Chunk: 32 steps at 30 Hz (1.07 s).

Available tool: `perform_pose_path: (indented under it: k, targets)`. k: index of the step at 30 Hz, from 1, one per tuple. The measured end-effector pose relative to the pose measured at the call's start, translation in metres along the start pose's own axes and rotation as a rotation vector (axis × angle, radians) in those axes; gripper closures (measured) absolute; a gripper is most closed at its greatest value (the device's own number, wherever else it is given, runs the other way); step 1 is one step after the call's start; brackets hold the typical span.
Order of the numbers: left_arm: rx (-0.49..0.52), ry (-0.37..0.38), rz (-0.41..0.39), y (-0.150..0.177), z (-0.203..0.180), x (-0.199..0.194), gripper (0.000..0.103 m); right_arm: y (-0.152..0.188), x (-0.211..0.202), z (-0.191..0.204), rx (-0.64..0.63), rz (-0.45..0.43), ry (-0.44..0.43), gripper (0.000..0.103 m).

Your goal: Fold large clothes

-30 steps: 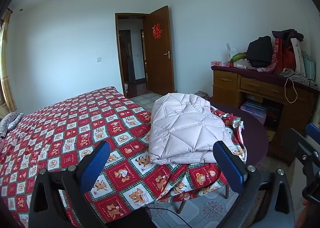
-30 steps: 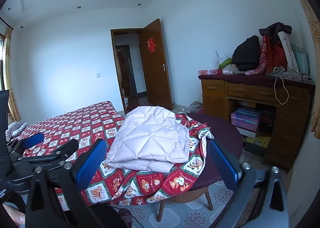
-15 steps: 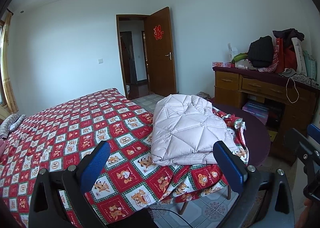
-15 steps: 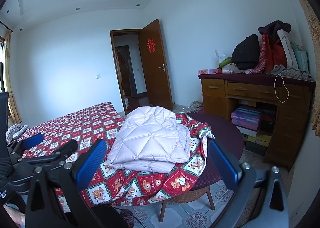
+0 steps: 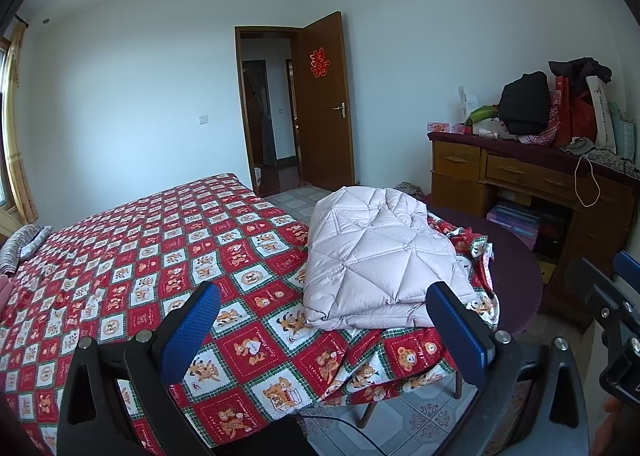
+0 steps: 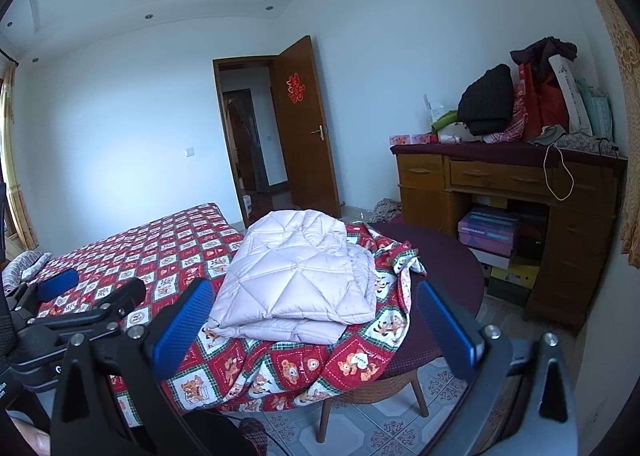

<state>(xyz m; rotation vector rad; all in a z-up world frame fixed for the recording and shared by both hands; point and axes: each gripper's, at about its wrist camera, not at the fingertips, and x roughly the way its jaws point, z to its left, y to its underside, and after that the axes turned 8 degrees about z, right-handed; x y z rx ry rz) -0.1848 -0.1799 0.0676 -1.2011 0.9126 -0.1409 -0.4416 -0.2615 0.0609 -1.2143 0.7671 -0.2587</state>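
Note:
A pale quilted down jacket [image 5: 376,252] [image 6: 296,276] lies folded in a thick stack on the corner of the red bear-print bedspread [image 5: 140,256] [image 6: 168,248]. My left gripper [image 5: 320,320] is open, held back from the bed with nothing between its blue pads; the jacket shows between them at a distance. My right gripper [image 6: 312,320] is open too, empty and well short of the jacket. The left gripper [image 6: 80,296] appears at the left edge of the right wrist view, and the right gripper [image 5: 616,296] at the right edge of the left wrist view.
The bedspread's corner drapes over a round dark-topped table [image 6: 452,268] on wooden legs. A wooden dresser [image 5: 532,184] [image 6: 512,208] piled with bags and clothes stands against the right wall. An open brown door [image 5: 324,104] is behind the bed. Tiled floor lies below.
Both views have shifted slightly; the jacket sits a little lower and nearer in frame. The jacket has not moved and both grippers stay open.

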Motion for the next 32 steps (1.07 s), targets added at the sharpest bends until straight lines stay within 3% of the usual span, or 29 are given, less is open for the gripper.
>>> perform_pose_path:
  k: [15,26,32]
  targets:
    - [-0.007,-0.039,-0.018,-0.001,0.006,0.003,0.001,0.000,0.000,0.001,-0.001,0.003,0.005,0.000]
    - [-0.035,0.018,-0.002,0.002,0.018,0.010,0.001,0.000,0.003,0.002,-0.014,0.015,-0.005,0.000]
    - [-0.006,-0.024,-0.014,0.004,0.013,0.009,0.001,0.000,0.006,0.004,-0.017,0.019,-0.009,0.000]
